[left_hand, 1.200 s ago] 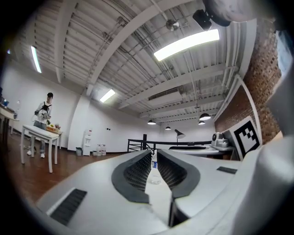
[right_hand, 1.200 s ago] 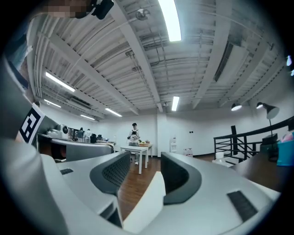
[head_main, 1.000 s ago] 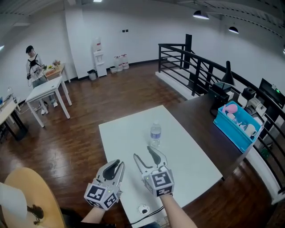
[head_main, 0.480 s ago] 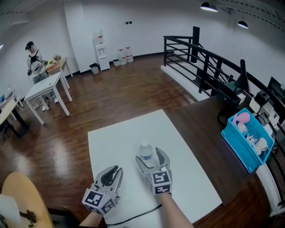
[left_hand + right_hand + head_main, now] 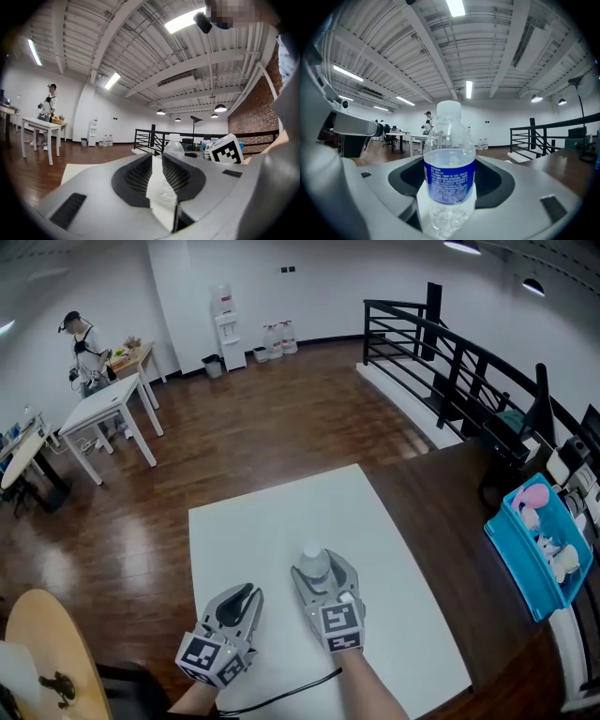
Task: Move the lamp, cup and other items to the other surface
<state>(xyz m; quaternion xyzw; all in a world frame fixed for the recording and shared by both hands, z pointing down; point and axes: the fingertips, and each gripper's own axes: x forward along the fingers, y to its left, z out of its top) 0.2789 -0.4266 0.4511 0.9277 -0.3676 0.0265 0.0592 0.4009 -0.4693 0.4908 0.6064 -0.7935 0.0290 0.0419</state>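
Observation:
A clear water bottle (image 5: pixel 314 563) with a blue label and white cap stands upright on the white table (image 5: pixel 262 531). My right gripper (image 5: pixel 320 570) has just been closing, and its pads now press the bottle's label on both sides. In the right gripper view the bottle (image 5: pixel 449 173) fills the middle between the two jaws of the right gripper (image 5: pixel 450 161). My left gripper (image 5: pixel 246 592) hovers low over the table just left of it, shut with nothing held. In the left gripper view, past the left gripper (image 5: pixel 157 157), the bottle (image 5: pixel 174 146) shows to the right.
A dark brown table (image 5: pixel 450 512) adjoins the white one on the right and carries a blue bin (image 5: pixel 539 549) of small items and a black lamp (image 5: pixel 539 409). A black railing (image 5: pixel 441 343) runs behind. A cable (image 5: pixel 281 695) lies near me. A person (image 5: pixel 86 348) stands at far white tables (image 5: pixel 103 413).
The right gripper moved forward to the bottle, which stood ahead of its jaws and is now gripped between them. The left gripper came forward alongside, still shut.

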